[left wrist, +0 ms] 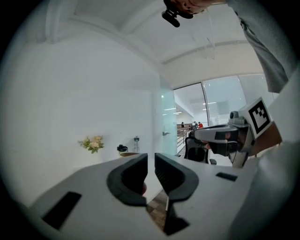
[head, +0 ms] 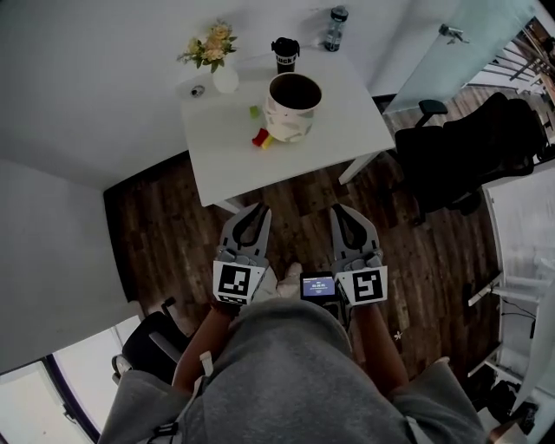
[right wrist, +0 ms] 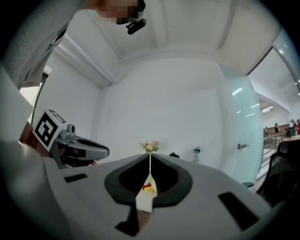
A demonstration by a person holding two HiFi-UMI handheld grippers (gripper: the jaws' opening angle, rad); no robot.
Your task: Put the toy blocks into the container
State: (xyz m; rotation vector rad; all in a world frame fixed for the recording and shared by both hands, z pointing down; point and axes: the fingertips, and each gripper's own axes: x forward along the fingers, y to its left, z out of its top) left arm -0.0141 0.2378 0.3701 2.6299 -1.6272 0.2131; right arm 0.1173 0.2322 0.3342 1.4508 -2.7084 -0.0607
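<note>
Approach step, nothing picked yet. Table (head: 217,165) is at 12 o'clock, well apart from both tools. Container (head: 290,127) stands upright on it. Left gripper (head: 252,211) jaws slightly apart, empty; right gripper (head: 342,211) closed, empty. Toy blocks (head: 261,137) lie on the tabletop at container's 7–9 o'clock. Next, probably: close in, widen jaws, grab one.

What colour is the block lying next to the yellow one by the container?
Red; the block shows best in the head view.

The white table (head: 234,156) stands well ahead of my left gripper (head: 257,211). On it are the container (head: 293,106), a red block (head: 260,137) and a green block (head: 254,111) just beside it, a flower vase (head: 224,76), a black cup (head: 284,54) and a bottle (head: 335,26).
</note>
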